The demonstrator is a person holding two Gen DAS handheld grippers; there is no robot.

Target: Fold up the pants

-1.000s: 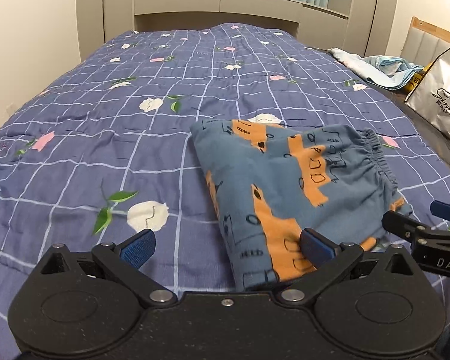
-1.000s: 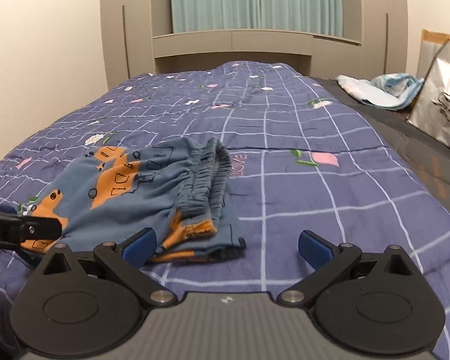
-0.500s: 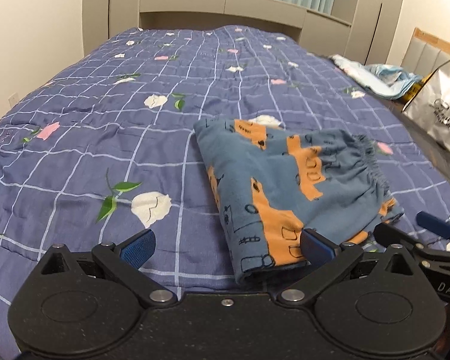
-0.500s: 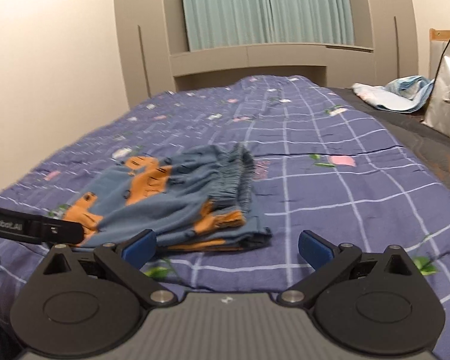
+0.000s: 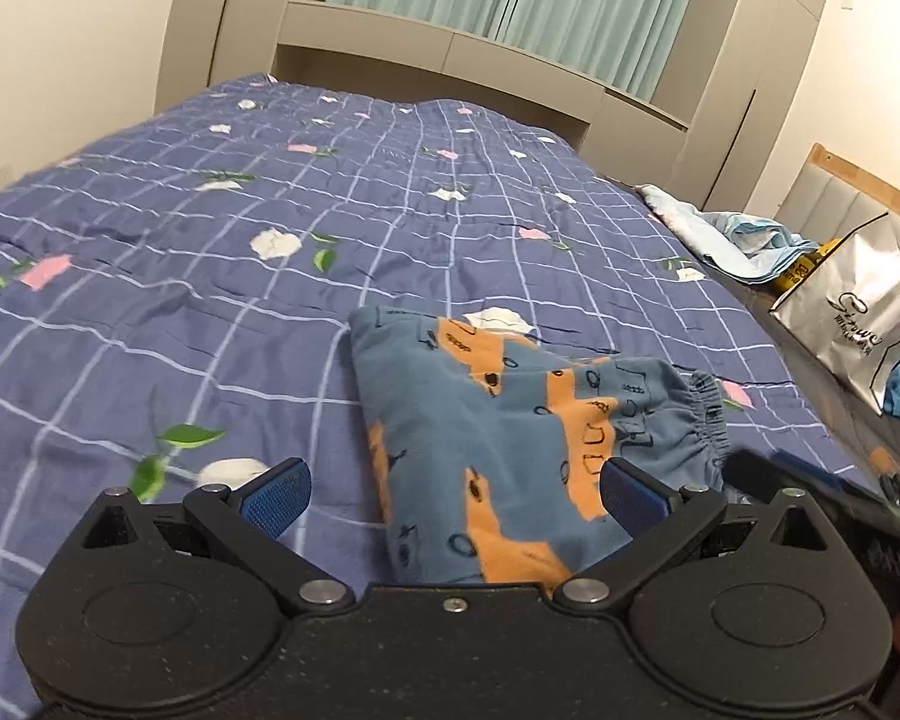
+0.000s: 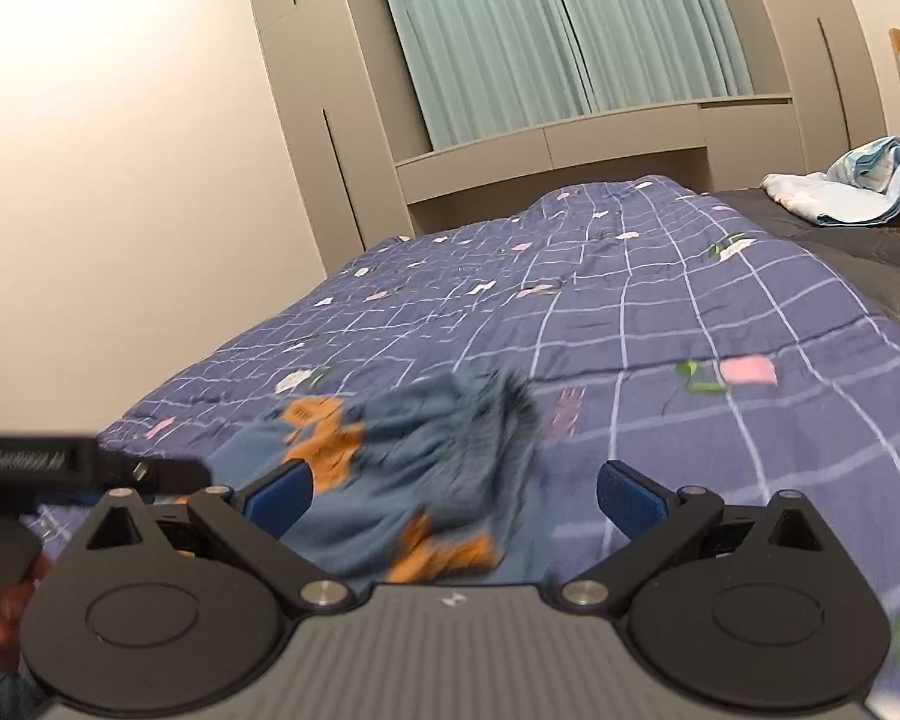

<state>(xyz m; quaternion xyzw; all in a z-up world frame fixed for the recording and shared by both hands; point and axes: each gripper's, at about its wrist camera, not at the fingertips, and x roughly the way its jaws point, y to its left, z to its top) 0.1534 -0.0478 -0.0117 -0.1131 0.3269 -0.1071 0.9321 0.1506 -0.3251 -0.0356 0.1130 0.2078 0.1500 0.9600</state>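
Blue-and-orange pants [image 5: 510,438] lie folded on the near part of the bed [image 5: 222,276], on its checked flowered quilt. A white bag [image 5: 858,324] and crumpled light cloth [image 5: 738,240] sit far right. Left gripper [image 5: 450,495] and right gripper [image 6: 453,492] hover nearby, jaws wide, empty.

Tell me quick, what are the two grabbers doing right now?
Left gripper: open, holding nothing; the folded pants lie on the bed ahead.
Right gripper: open, holding nothing.
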